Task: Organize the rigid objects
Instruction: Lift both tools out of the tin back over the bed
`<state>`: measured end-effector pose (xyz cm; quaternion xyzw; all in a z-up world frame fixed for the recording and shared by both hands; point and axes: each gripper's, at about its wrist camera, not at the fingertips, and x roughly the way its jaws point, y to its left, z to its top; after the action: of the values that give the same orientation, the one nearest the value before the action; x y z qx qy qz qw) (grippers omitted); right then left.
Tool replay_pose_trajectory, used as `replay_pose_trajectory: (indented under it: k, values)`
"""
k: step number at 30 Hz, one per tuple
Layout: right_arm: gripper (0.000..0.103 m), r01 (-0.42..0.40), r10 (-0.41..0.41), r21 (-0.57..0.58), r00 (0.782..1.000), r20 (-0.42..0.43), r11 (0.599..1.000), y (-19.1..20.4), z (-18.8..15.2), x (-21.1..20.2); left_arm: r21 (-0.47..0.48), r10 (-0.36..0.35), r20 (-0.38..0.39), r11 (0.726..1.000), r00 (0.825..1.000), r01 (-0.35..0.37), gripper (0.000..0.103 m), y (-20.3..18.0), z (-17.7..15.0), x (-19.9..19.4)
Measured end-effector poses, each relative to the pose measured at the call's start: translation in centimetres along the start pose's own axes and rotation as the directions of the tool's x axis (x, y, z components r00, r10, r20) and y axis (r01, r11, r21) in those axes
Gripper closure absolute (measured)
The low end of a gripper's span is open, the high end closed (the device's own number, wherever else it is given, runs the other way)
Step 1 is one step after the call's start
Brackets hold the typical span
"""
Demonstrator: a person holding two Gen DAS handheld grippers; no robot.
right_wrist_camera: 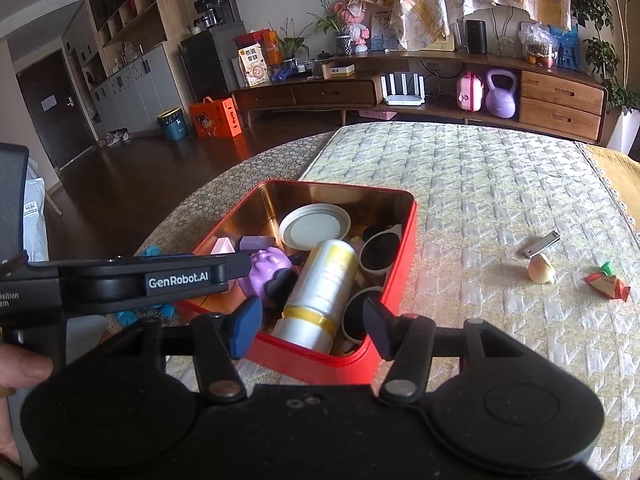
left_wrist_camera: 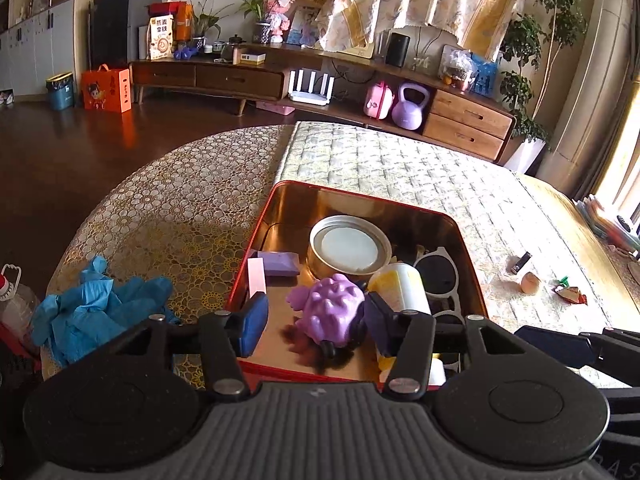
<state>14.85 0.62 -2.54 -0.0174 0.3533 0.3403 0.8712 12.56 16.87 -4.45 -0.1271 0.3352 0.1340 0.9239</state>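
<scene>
A red tin box (left_wrist_camera: 472, 264) (right_wrist_camera: 404, 248) stands on the quilted table. It holds a round tin lid (left_wrist_camera: 350, 246) (right_wrist_camera: 314, 226), a white and yellow bottle (left_wrist_camera: 402, 286) (right_wrist_camera: 322, 288), white sunglasses (left_wrist_camera: 438, 268) (right_wrist_camera: 378, 250), purple and pink blocks (left_wrist_camera: 278, 262) (right_wrist_camera: 254, 243) and a purple toy (left_wrist_camera: 334, 310) (right_wrist_camera: 266, 270). My left gripper (left_wrist_camera: 316, 326) is open over the box, its fingers either side of the purple toy. My right gripper (right_wrist_camera: 312, 330) is open above the box's near edge, empty.
Blue gloves (left_wrist_camera: 92, 306) and a plastic bottle (left_wrist_camera: 16, 304) lie left of the box. To the right on the quilt lie a nail clipper (right_wrist_camera: 541, 244), a garlic clove (right_wrist_camera: 541, 270) and a wrapped candy (right_wrist_camera: 608, 282). A TV cabinet (right_wrist_camera: 440, 88) stands beyond.
</scene>
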Motion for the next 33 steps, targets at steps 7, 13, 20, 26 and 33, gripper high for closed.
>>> replay_pose_trajectory:
  k: [7,13,20,26,33]
  values:
    - [0.038,0.019,-0.02,0.018,0.999,0.032,1.0,-0.9,-0.7,-2.2,0.039,-0.041,0.027,0.998,0.999,0.04,0.045,-1.7,-0.3,-1.9]
    - [0.03,0.053,-0.054,0.015,0.996,0.064,0.998,-1.7,-1.4,-4.1,0.073,-0.074,0.031,0.995,0.997,0.072,0.04,-3.6,-0.7,-3.0]
    - [0.018,0.077,-0.083,0.054,0.99,0.11,0.996,-3.6,-2.2,-6.4,0.1,-0.118,0.023,0.988,0.993,0.115,0.031,-5.7,-1.4,-3.7]
    - [0.011,0.103,-0.115,0.096,0.985,0.126,0.99,-6.1,-3.4,-8.1,0.13,-0.156,0.01,0.98,0.988,0.154,0.027,-8.0,-1.8,-3.8]
    - [0.0,0.156,-0.173,0.123,0.974,0.145,0.98,-9.4,-4.6,-9.7,0.129,-0.19,0.004,0.974,0.982,0.188,0.02,-10.3,-2.0,-3.3]
